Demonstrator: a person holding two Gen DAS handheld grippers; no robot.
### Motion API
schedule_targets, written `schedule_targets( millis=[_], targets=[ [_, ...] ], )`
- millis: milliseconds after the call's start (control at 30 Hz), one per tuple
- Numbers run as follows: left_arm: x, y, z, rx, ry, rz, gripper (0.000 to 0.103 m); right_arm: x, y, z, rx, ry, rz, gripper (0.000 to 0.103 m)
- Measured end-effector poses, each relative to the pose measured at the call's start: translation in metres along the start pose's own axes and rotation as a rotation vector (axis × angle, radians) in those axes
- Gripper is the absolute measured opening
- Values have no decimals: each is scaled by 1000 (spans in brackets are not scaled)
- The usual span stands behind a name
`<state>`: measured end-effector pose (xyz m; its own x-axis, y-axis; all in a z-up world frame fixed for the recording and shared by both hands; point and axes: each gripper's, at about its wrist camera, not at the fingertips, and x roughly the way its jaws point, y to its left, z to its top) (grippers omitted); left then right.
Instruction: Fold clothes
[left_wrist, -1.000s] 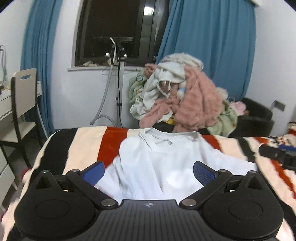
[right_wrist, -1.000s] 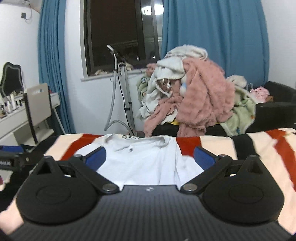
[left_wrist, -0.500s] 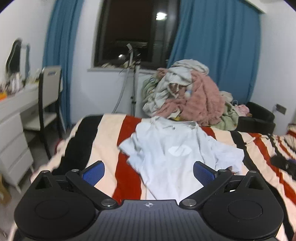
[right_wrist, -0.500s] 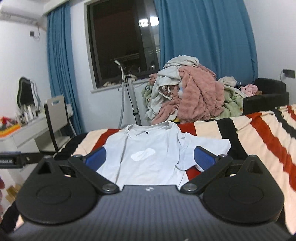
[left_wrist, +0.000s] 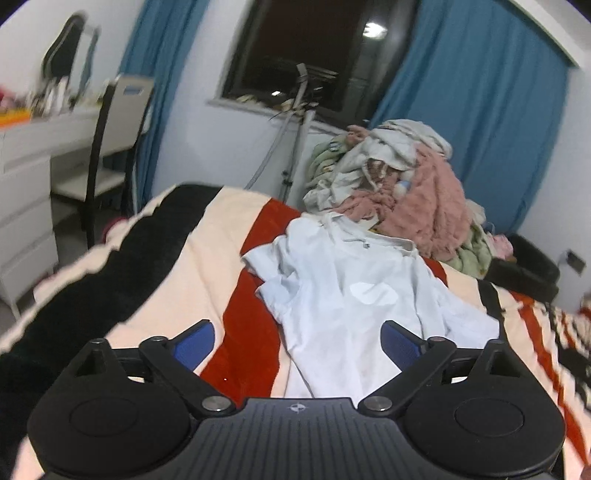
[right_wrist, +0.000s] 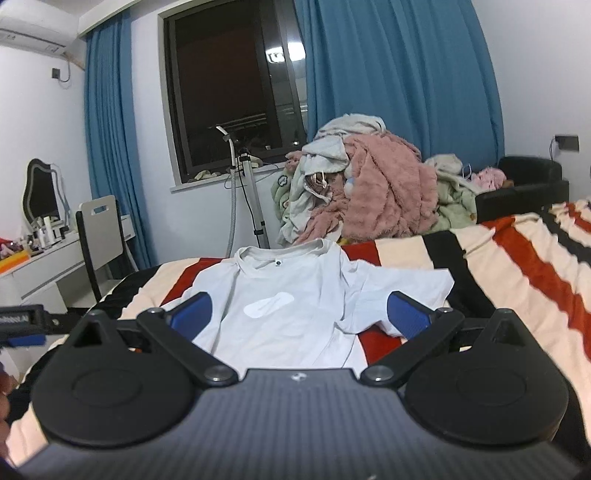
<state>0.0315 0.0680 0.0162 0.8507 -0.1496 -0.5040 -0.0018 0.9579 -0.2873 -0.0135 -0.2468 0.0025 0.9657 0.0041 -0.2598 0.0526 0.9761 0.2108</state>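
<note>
A pale blue T-shirt (left_wrist: 351, 295) (right_wrist: 280, 306) lies face up on the striped blanket (left_wrist: 177, 266) (right_wrist: 517, 266), collar toward the window and sleeves rumpled. My left gripper (left_wrist: 297, 328) hovers near the shirt's lower left side. Its jaws are closing but still stand wide, with the hem seen between them and untouched by the blue pads (left_wrist: 195, 341). My right gripper (right_wrist: 299, 306) is held low over the shirt's lower half, open, with nothing gripped. Part of the left gripper (right_wrist: 22, 325) shows at the left edge of the right wrist view.
A heap of clothes (left_wrist: 406, 192) (right_wrist: 369, 195) rises behind the bed's far edge, beside a black armchair (right_wrist: 524, 184). A garment steamer stand (right_wrist: 251, 192) is under the window. A chair (left_wrist: 114, 147) and a white desk (left_wrist: 29, 147) are on the left.
Both grippers have drawn back from the shirt, so more of it and the blanket shows. The left view has swung left and tilted. Neither gripper has taken hold of anything.
</note>
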Motion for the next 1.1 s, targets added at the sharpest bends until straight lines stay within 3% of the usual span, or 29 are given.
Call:
schedule_targets(
  millis=[133, 267, 433, 667, 733, 833, 933, 1100],
  targets=[
    [46, 21, 13, -115, 43, 13, 83, 16, -5, -8, 46, 35, -10, 103],
    [107, 42, 32, -154, 45, 47, 67, 38, -11, -19, 81, 64, -23, 103],
    [182, 64, 44, -243, 46, 12, 49, 68, -21, -36, 110, 81, -55, 103],
    [268, 59, 51, -146, 82, 35, 32, 111, -33, -61, 135, 126, -60, 103],
    [279, 56, 55, -110, 79, 34, 11, 118, -34, -64, 148, 124, -59, 103],
    [288, 55, 68, -72, 70, -5, 4, 122, -34, -66, 146, 128, -60, 103],
    [288, 59, 100, -49, 12, -18, 3, 123, -29, -66, 125, 120, -62, 103],
    [310, 76, 199, -1, -79, 195, 3, 124, -15, -62, 72, 80, -70, 103]
  ],
)
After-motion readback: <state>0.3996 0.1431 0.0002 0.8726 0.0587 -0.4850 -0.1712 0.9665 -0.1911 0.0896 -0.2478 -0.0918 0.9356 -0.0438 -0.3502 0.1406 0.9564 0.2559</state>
